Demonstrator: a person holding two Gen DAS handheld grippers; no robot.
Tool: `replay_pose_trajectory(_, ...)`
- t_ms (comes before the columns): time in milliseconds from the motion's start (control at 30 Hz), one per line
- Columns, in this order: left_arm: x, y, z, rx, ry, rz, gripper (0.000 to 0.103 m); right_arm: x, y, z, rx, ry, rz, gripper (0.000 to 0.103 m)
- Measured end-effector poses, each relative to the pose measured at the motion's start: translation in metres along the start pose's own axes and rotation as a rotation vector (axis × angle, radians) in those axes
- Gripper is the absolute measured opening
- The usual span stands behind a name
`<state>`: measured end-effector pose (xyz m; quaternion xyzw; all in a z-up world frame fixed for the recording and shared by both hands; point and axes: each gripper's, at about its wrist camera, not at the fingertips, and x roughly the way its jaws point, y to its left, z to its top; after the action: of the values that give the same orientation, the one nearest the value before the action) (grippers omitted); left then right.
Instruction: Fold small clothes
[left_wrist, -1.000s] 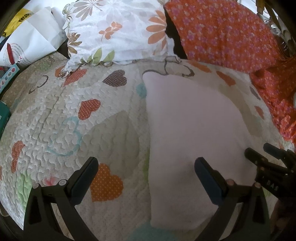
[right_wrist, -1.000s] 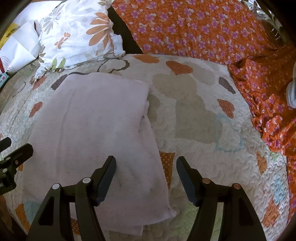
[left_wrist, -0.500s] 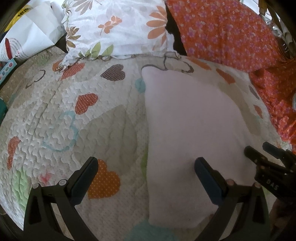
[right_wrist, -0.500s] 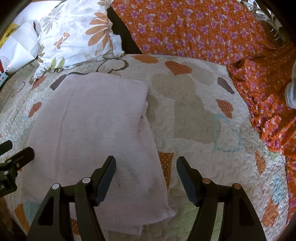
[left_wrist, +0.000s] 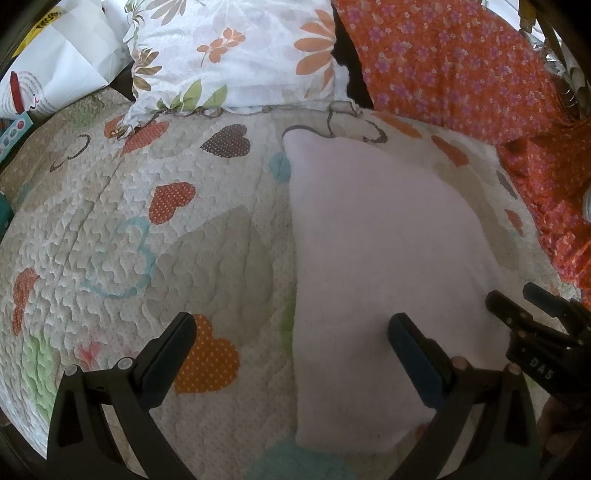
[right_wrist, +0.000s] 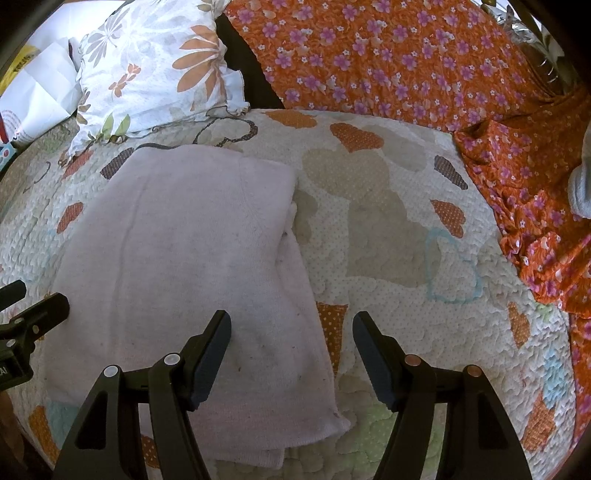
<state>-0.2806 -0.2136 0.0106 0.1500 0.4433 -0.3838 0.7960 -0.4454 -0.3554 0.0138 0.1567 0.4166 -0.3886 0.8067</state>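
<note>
Left gripper (left_wrist: 291, 332) and right gripper (right_wrist: 291, 330) hover over the folded pink garment (right_wrist: 184, 258) on the bed's quilt (right_wrist: 388, 229), fingers apart, gripping nothing.

1. The left gripper (left_wrist: 291, 339) is black plastic, with two flat, dark-padded fingers (left_wrist: 168, 354) on triangular struts pierced by slot-shaped cut-outs.
2. Small round pale pins sit at its joints.
3. The right gripper (right_wrist: 291, 343) has the same black build; its pins are silver on one side and copper-coloured on the other.
4. Seen from the left wrist camera, its body bears white letters, "DAS".
</note>
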Motion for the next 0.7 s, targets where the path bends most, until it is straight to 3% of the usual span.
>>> replay_pose_trajectory(700,0.0051,0.0028,-0.0027,-0.022,0.042,-0.047,0.103,0.0020,0.0041,-0.0031,-0.006,0.006,0.008,0.074)
